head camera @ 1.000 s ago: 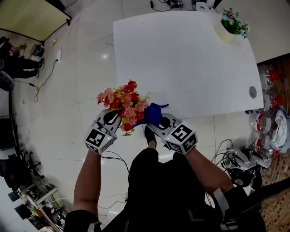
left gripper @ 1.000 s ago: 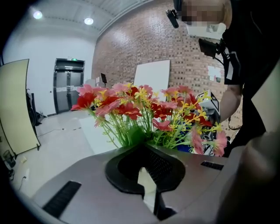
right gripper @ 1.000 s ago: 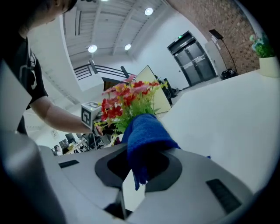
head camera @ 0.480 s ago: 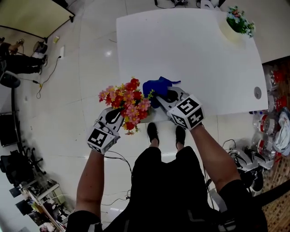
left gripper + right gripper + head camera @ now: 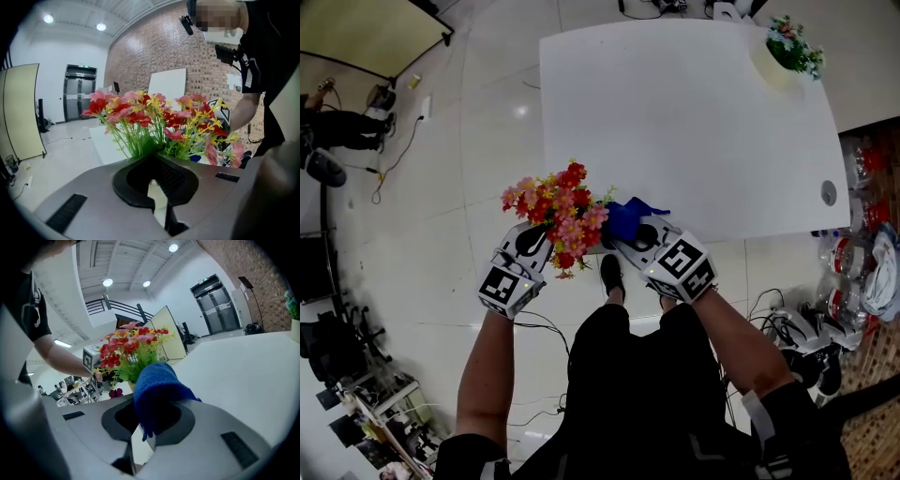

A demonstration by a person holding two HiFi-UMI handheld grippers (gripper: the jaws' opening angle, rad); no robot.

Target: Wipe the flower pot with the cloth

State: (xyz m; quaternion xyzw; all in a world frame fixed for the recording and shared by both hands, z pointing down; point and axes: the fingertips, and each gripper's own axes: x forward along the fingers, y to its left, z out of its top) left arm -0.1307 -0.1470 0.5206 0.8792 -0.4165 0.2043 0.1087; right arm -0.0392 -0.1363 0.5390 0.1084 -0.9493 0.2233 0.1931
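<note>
Head view, looking steeply down. The left hand-held gripper carries a flower pot filled with red, pink and yellow flowers. The pot hangs in the air off the near edge of the white bench, above the glossy floor. From above the blooms hide the pot's wall. In the left gripper view the two jaws stand close together, pinching a pale cream part of the pot between them, with green stems rising directly behind.

The right hand-held gripper has its jaws clamped on a blue cloth, which bulges forward out of the jaws as a rounded wad. The cloth lies just beside the flowers on their right side, at the bench's near edge. In the right gripper view it overlaps the foliage and most of the pot; whether it touches the pot's wall cannot be told.

A second potted plant stands at the far right corner of the bench, well apart from both hand-held grippers.
</note>
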